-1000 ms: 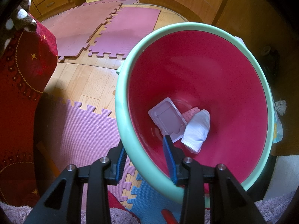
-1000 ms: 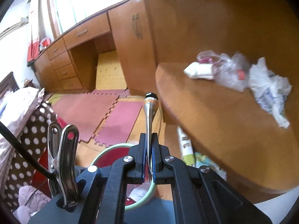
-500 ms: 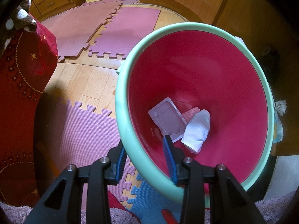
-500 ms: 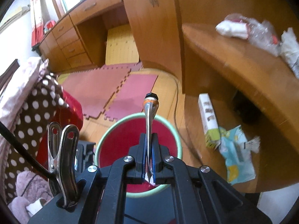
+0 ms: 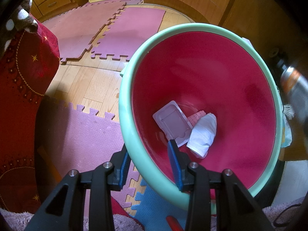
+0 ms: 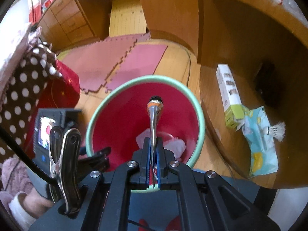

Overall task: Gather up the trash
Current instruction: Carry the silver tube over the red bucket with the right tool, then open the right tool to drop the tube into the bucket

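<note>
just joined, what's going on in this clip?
Trash pickup. The left gripper clamps the rim of a red bin with a mint-green rim, which holds a clear plastic tray and white wad. The right gripper holds a flattened silver-orange pouch with a black cap above the bin, not yet dropped.

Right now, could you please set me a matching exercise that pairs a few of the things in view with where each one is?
Things:
1 silver pouch
2 white wad
3 shuttlecock
4 bin rim

Places:
A at the bin's bottom
B between the left tongs
C beside the light-blue bag
D clamped in the right tongs

Pairs: 1-D, 2-A, 3-C, 4-B.
</note>
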A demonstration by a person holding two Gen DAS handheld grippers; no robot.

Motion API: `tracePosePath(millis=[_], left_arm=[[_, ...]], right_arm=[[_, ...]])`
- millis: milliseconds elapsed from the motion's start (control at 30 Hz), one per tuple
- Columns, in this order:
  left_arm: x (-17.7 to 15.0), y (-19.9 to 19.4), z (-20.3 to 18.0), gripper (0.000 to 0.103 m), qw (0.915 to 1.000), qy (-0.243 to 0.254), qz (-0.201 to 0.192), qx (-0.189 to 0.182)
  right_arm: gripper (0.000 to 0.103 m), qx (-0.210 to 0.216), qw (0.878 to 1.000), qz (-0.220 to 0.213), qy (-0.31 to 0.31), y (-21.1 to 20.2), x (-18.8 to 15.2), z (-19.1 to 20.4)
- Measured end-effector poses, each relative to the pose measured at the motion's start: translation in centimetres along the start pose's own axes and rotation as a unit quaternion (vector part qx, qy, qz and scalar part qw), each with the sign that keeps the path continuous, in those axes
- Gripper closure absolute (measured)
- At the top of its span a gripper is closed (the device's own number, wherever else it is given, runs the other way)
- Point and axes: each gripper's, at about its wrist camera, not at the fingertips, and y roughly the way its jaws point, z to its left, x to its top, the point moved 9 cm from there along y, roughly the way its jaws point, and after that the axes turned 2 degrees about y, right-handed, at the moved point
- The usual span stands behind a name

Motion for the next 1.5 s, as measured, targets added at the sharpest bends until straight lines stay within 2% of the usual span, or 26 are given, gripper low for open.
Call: tracePosePath(millis=[667, 1500], left_arm=[[0.0, 0.0, 0.0, 0.064, 1.0, 0.0, 0.0, 0.0], [0.0, 0.0, 0.1, 0.064, 1.0, 0.001, 0.0, 0.0]], right_arm=[[0.097, -0.006, 0.997, 0.072, -0.019, 4.2, -3.6, -0.2], [0.097, -0.01, 0.995, 0.097, -0.021, 5.5, -4.7, -0.4]])
